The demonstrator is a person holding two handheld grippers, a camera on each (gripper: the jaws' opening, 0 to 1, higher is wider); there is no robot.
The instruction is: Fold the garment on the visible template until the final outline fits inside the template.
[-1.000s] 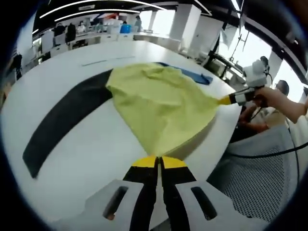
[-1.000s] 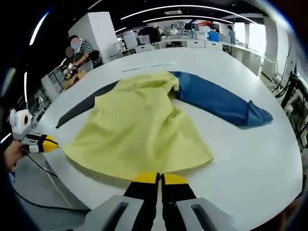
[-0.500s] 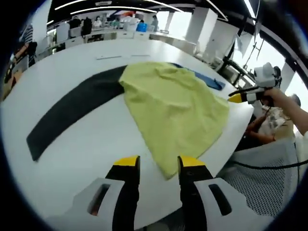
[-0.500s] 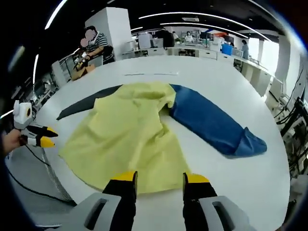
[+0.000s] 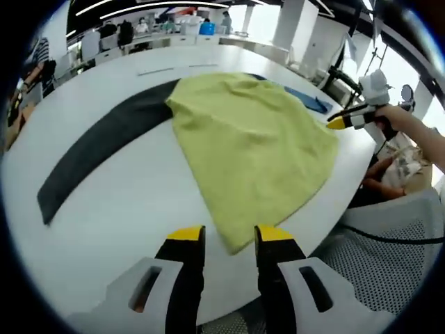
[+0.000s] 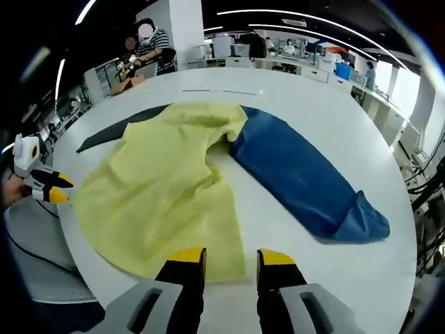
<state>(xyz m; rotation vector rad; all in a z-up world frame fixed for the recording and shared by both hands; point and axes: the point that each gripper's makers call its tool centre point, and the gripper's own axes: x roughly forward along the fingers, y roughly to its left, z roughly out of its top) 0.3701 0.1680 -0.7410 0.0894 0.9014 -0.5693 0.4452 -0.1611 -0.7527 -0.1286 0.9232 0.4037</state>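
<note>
- Just ahead of the left hand-held gripper, whose jaws are parted and empty, a corner of the yellow garment is seen lying flat on the white desk.
- Just ahead of the right hand-held gripper, likewise parted with nothing held, the garment's near edge is found.
- Farther out, a blue sleeve is spread to the right and a black sleeve to the left.
- Beyond the desk, people are seen.
</note>
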